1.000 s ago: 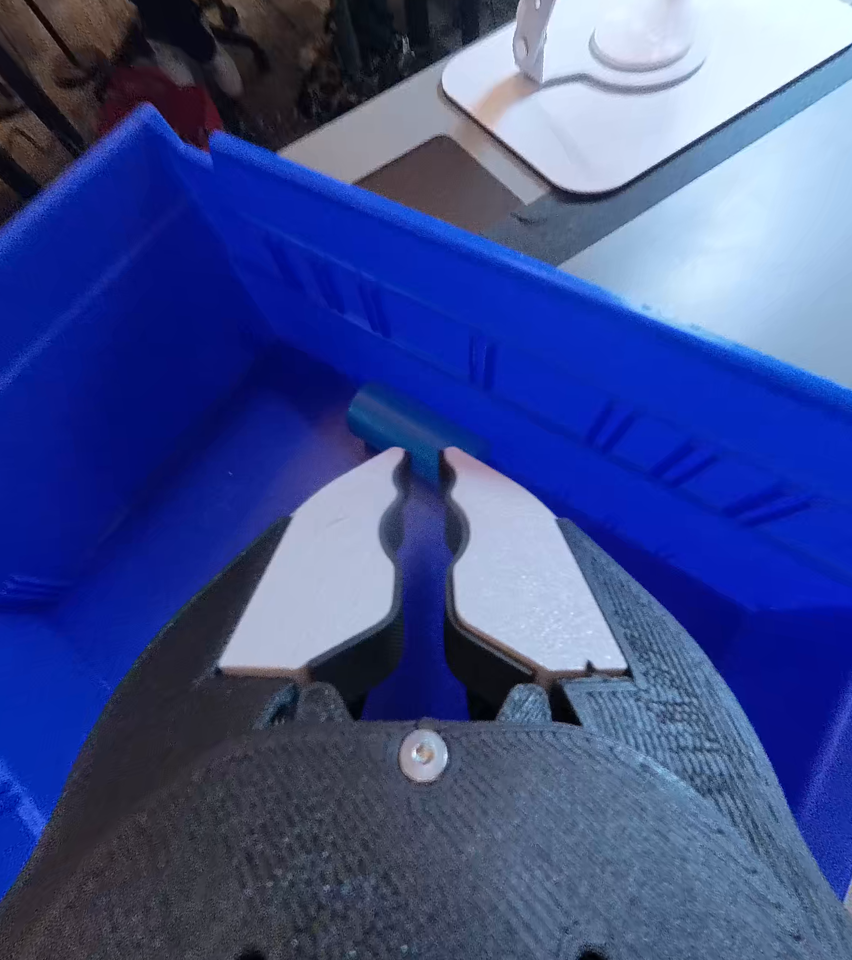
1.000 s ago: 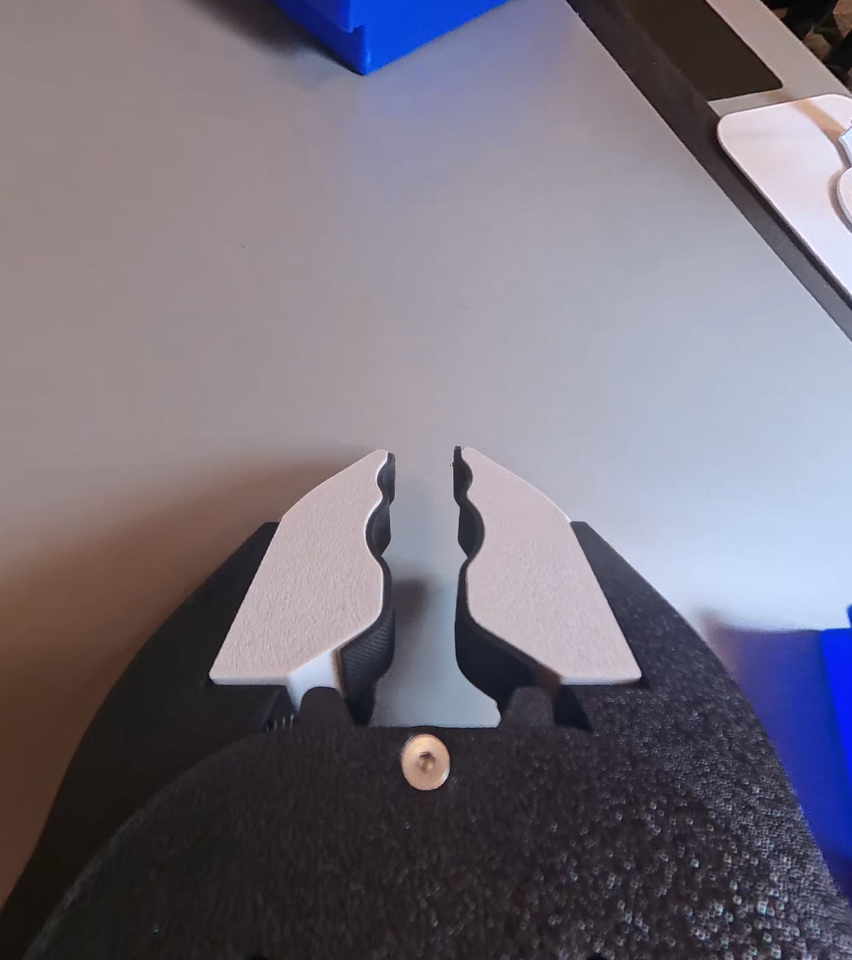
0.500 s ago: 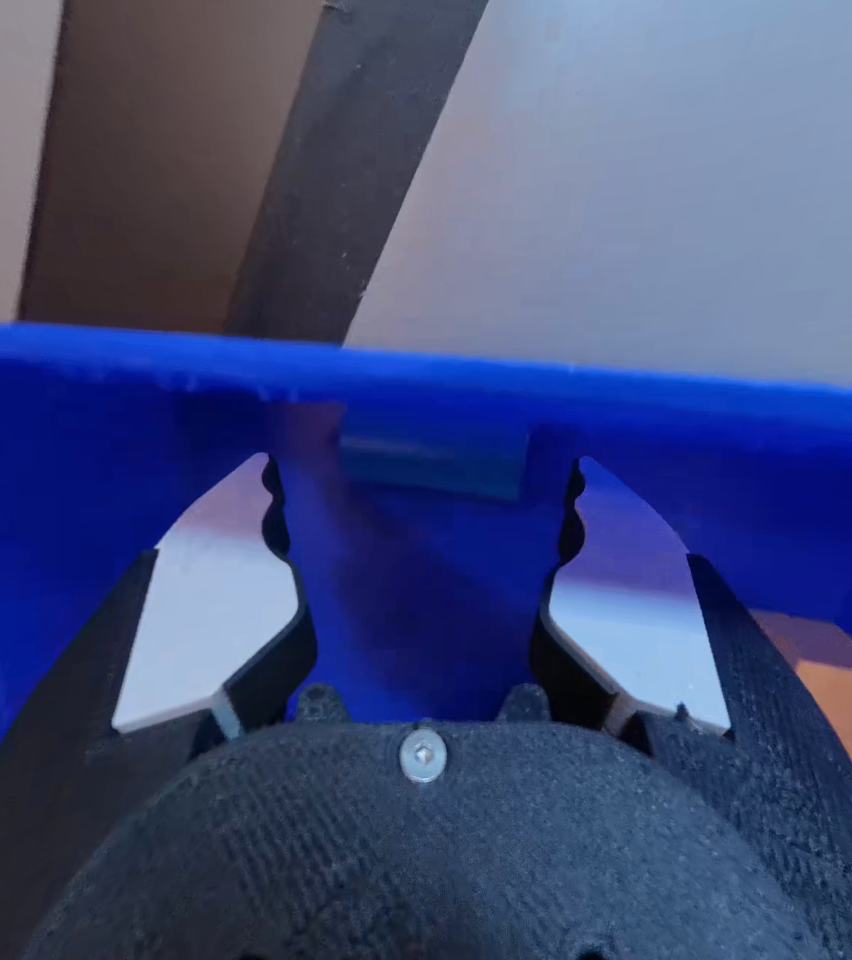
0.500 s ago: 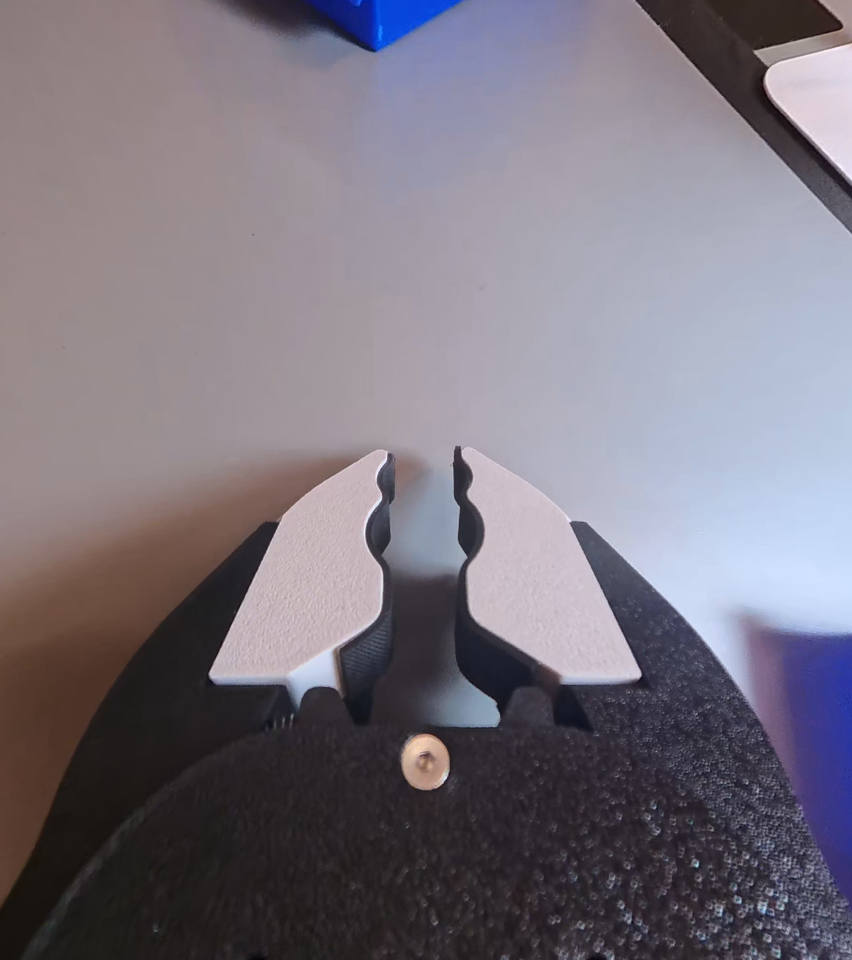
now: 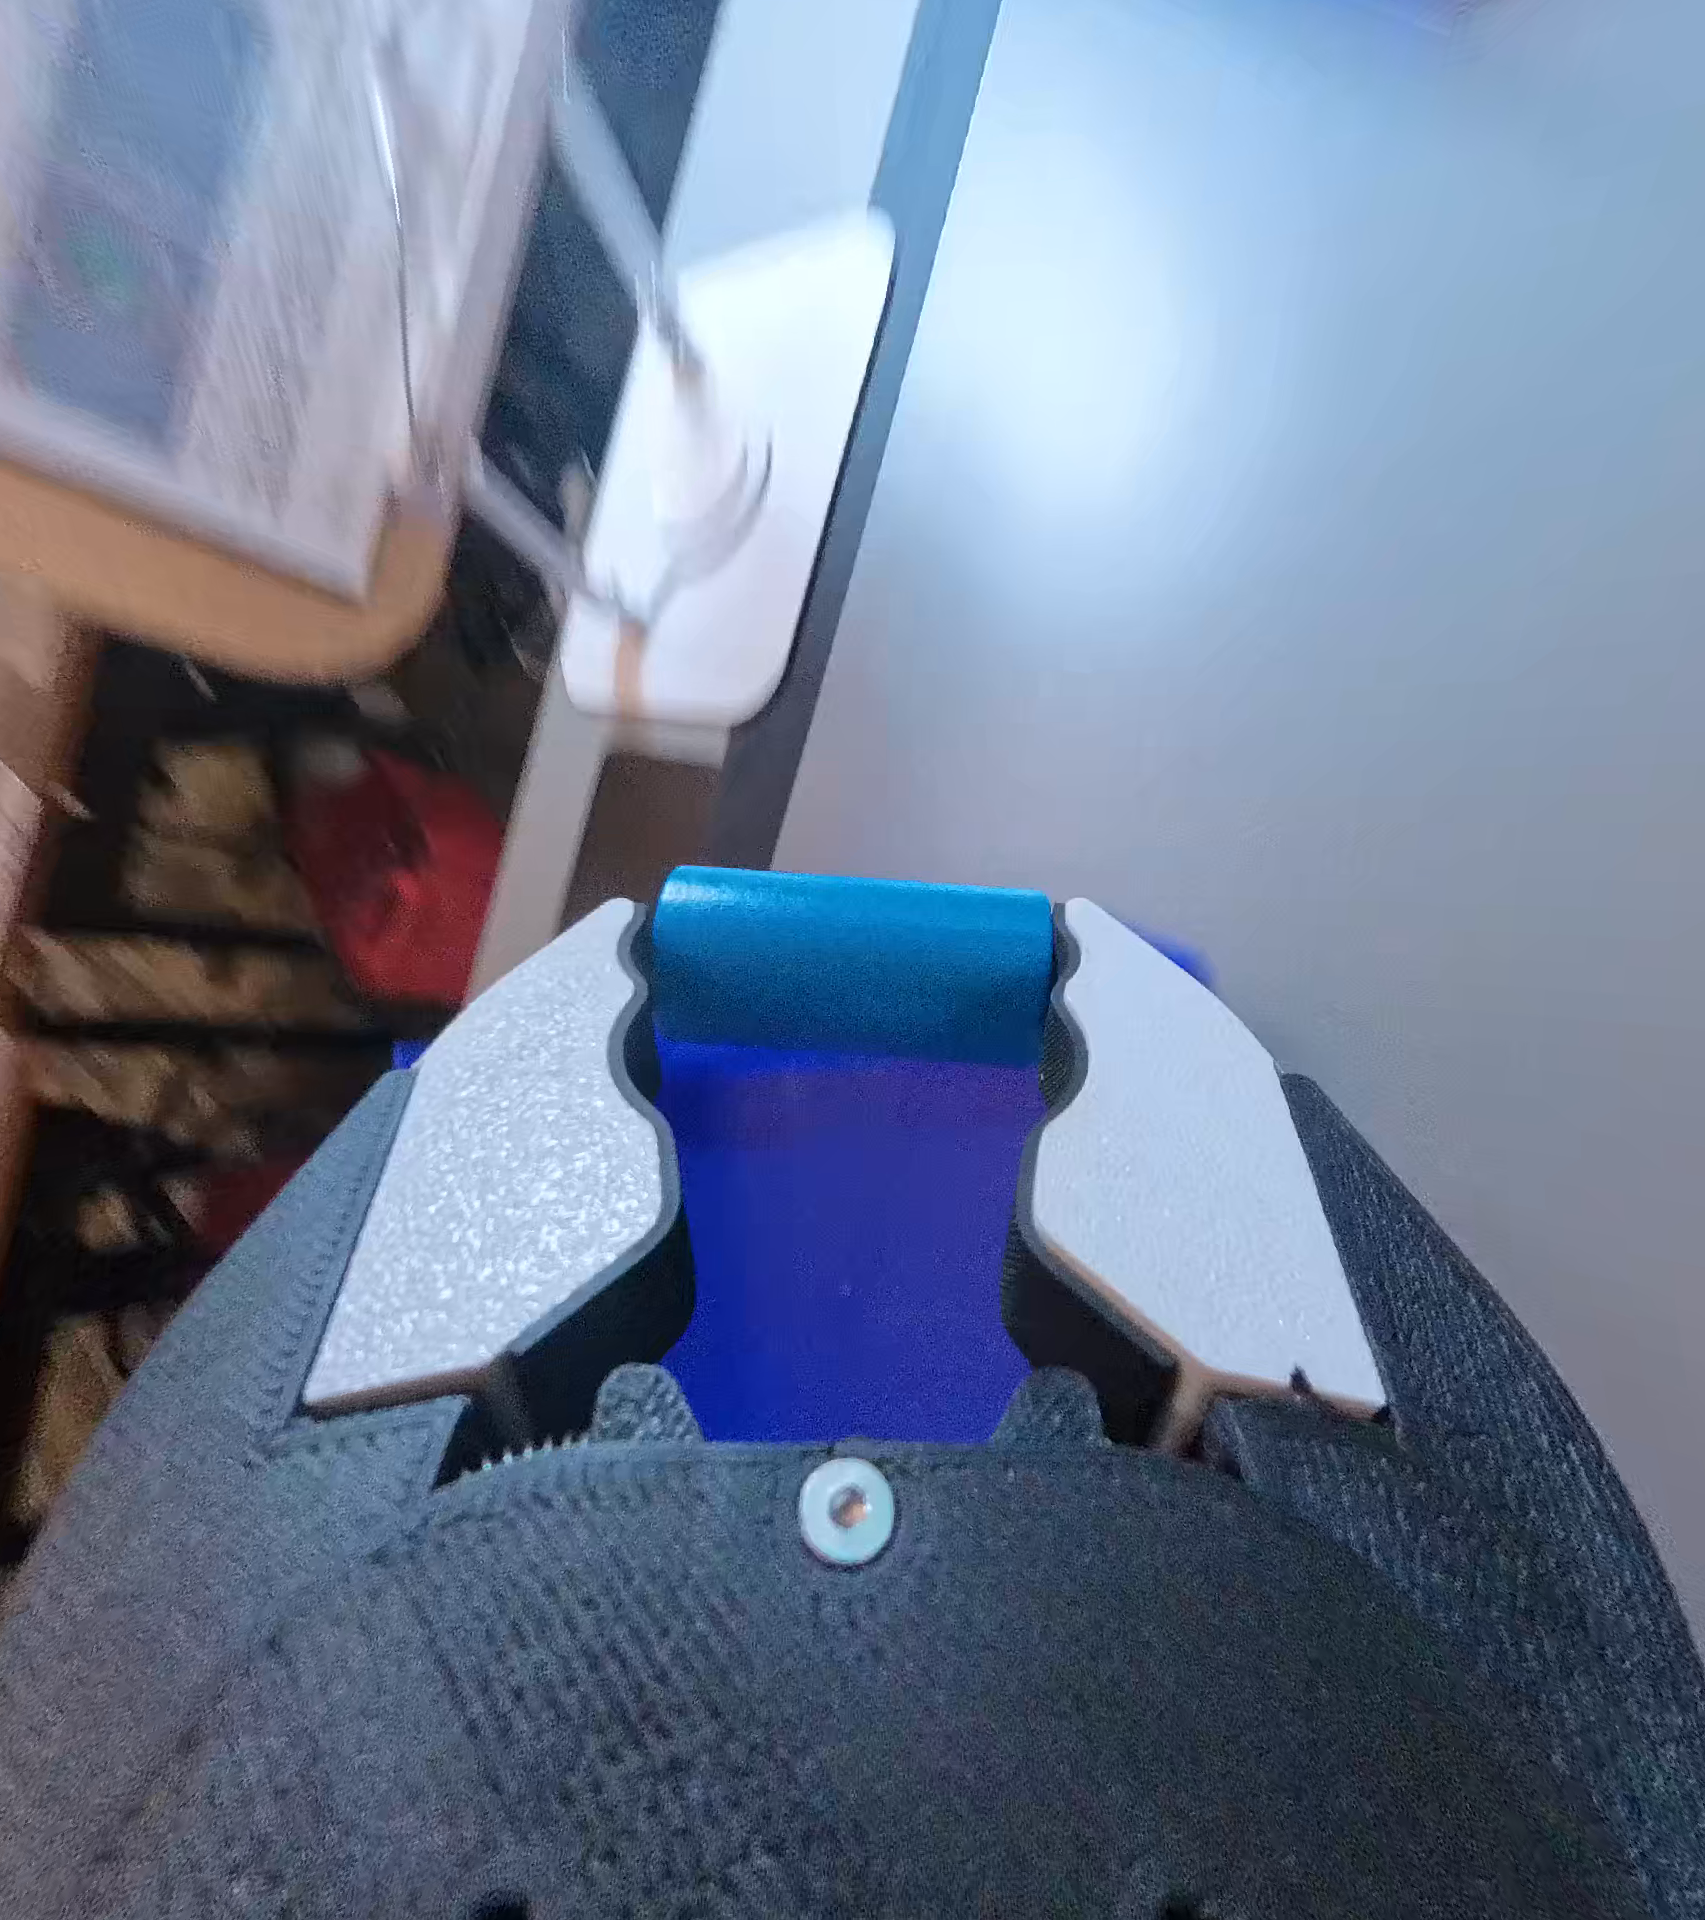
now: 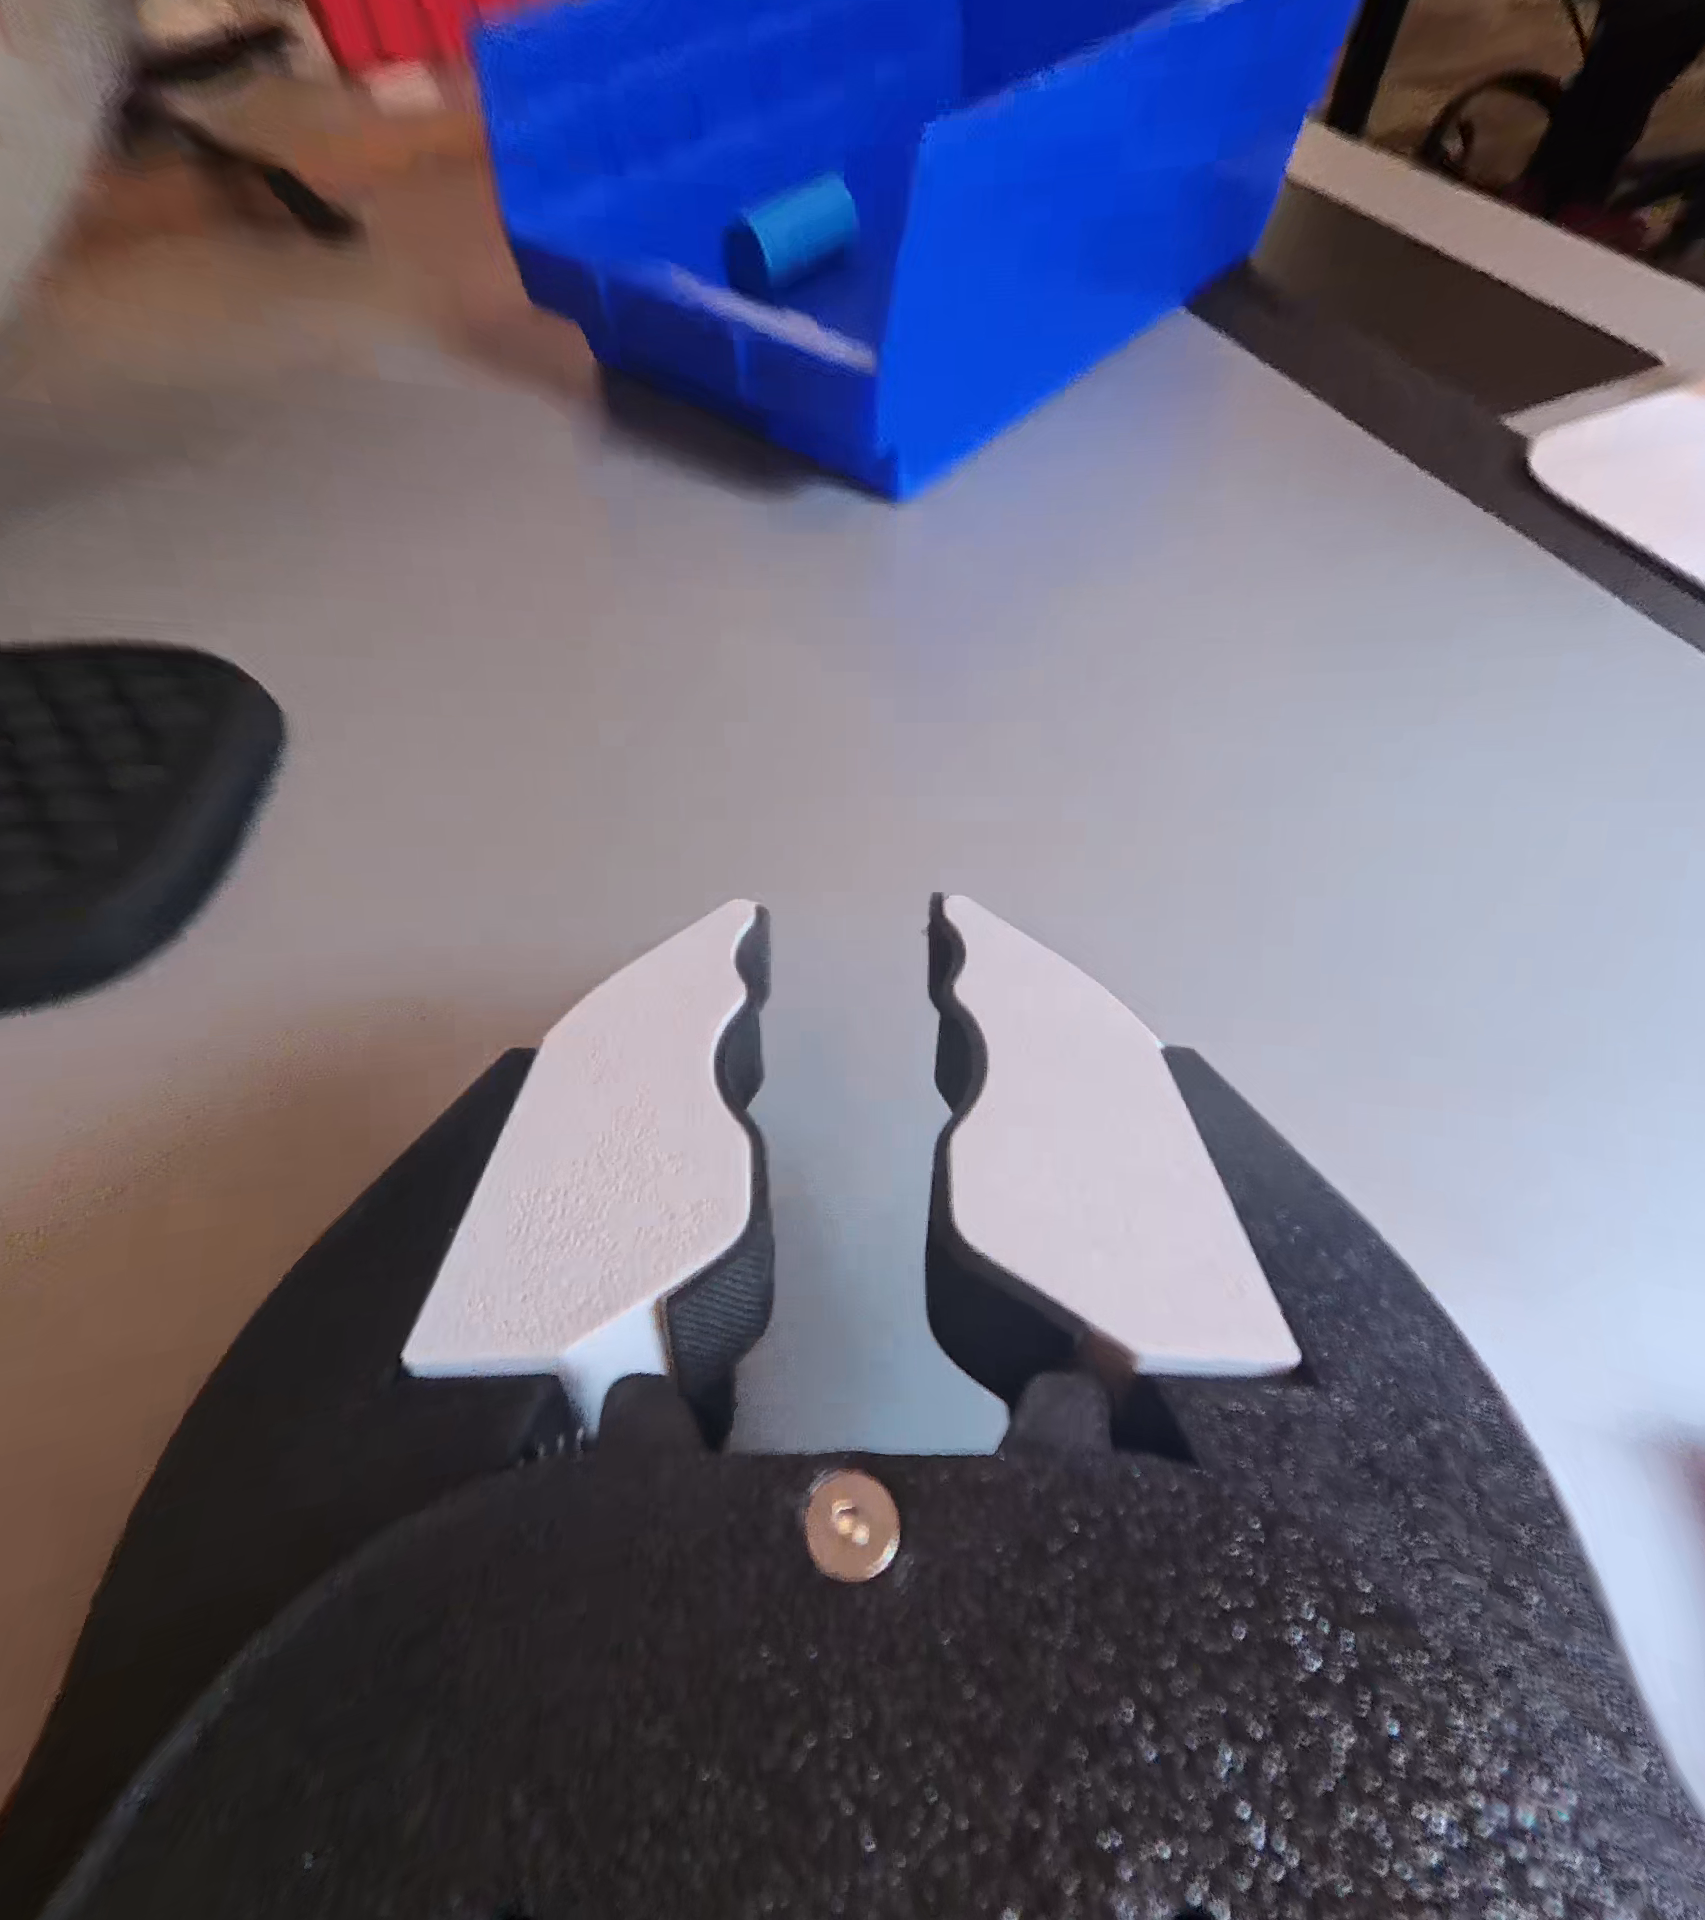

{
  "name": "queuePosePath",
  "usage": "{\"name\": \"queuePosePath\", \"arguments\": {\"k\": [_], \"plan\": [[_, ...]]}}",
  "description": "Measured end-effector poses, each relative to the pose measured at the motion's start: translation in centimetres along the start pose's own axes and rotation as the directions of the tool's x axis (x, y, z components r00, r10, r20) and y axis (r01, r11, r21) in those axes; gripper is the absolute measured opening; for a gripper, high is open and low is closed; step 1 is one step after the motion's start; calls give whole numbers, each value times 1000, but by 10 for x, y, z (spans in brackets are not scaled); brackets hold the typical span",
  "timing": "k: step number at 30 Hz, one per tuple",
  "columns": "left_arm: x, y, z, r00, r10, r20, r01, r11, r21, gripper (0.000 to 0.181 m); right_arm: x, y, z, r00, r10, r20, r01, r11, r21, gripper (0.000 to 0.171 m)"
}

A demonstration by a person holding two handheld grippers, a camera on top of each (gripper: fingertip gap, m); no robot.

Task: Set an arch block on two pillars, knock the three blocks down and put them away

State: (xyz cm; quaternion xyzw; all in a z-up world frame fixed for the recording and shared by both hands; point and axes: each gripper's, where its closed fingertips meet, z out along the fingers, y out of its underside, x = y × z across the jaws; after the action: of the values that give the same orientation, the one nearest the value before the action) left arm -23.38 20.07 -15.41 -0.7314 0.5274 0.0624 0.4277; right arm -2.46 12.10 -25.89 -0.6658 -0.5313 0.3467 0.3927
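Clamping a blue cylinder block (image 5: 850, 977) endwise, left gripper (image 5: 850, 961), right gripper (image 6: 848, 920) slightly parted and empty, no legible writing

The left tool (image 5: 850, 914) clamps a blue cylinder block (image 5: 850, 977) crosswise between its fingertips (image 5: 609, 935).

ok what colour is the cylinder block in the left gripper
Teal blue cylinder block, clearest in the left wrist view.

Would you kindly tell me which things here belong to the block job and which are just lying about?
Belonging to the job:
blue cylinder block, clamped in the left gripper
blue bin
right gripper, empty

Just lying about:
black mesh pad
white flat base
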Motion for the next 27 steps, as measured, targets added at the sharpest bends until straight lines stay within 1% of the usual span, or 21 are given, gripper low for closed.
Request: {"name": "queuePosePath", "arguments": {"k": [1,3,5,7,9,10,11,12,14,15,17,19,21,23,25,27], "plan": [[22,-26,-9,998,50,35,-53,995,90,72,-8,-10,0,999,23,35,-25,999,45,36],[79,-65,-18,988,137,66,-148,965,215,72,-27,-29,0,989,79,123,-95,987,129,54],[135,-89,-16,972,217,87,-233,929,286,72,-49,-45,-3,956,146,255,-196,963,182,65],[184,-105,-10,960,270,74,-279,897,342,72,-70,-55,-7,887,210,411,-308,933,188,69],[219,-117,-8,948,315,54,-311,868,387,72,-86,-58,-10,815,249,523,-375,915,150,65],[230,-122,-7,941,332,61,-327,853,407,72,-95,-56,-10,788,250,563,-378,918,122,57],[239,-125,-6,934,351,67,-345,839,421,72,-101,-54,-10,774,241,586,-366,925,103,42],[247,-125,-4,929,364,59,-353,832,427,72,-105,-52,-10,775,230,589,-348,933,94,36],[249,-123,0,929,360,87,-360,821,443,72,-104,-51,-9,794,217,568,-326,941,97,36],[247,-123,0,940,330,90,-332,818,470,73,-102,-52,-11,802,209,559,-322,940,110,35],[240,-125,-2,980,198,18,-178,834,523,78,-93,-56,-14,838,179,515,-296,942,156,35],[236,-127,-7,989,29,-146,60,820,570,80,-85,-59,-19,876,130,463,-250,946,208,35],[234,-125,-6,932,-142,-335,314,777,546,79,-85,-67,-27,890,85,449,-228,934,276,35],[239,-126,-8,832,-230,-505,499,708,500,70,-90,-73,-30,903,29,429,-184,928,324,35],[245,-129,-10,756,-253,-604,592,658,466,58,-98,-72,-26,919,-40,391,-102,936,337,35],[249,-128,-9,745,-254,-617,601,656,455,45,-106,-68,-20,926,-84,367,-45,943,329,35]]}}
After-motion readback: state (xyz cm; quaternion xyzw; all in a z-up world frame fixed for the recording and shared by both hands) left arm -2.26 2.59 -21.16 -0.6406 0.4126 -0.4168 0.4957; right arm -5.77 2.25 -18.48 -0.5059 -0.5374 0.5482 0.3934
